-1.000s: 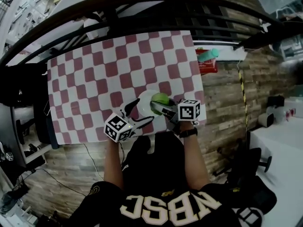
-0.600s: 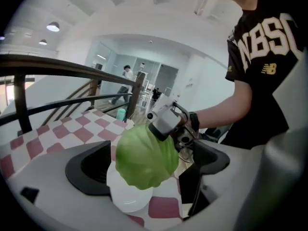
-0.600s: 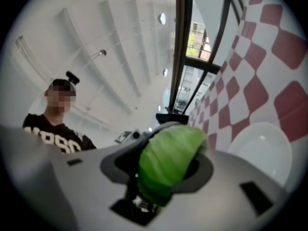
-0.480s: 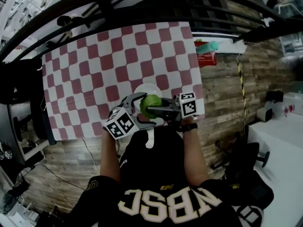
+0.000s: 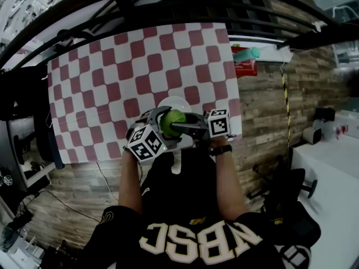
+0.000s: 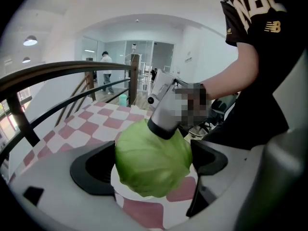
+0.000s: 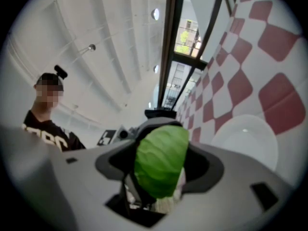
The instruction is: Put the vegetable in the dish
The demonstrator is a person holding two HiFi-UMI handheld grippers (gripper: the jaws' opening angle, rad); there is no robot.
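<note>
A green cabbage (image 5: 171, 120) hangs just above the near rim of the white dish (image 5: 176, 102), between both grippers. My left gripper (image 5: 166, 130) comes from the lower left. Its jaws are closing, and the pads touch the cabbage (image 6: 153, 159) on both sides. My right gripper (image 5: 182, 126) reaches in from the right, its grey nose (image 6: 166, 113) against the cabbage's top. Its jaws are opening, with the cabbage (image 7: 161, 160) still between them. Part of the dish (image 7: 245, 137) shows beyond.
The dish stands near the front edge of a table under a red-and-white checked cloth (image 5: 112, 77). A black curved railing (image 5: 168, 7) crosses above. A red box with a teal bottle (image 5: 245, 60) sits off the table's right side, over the wooden floor.
The left gripper has swung in from the lower left and closed round the cabbage. The right gripper, which carried the cabbage, has spread its jaws.
</note>
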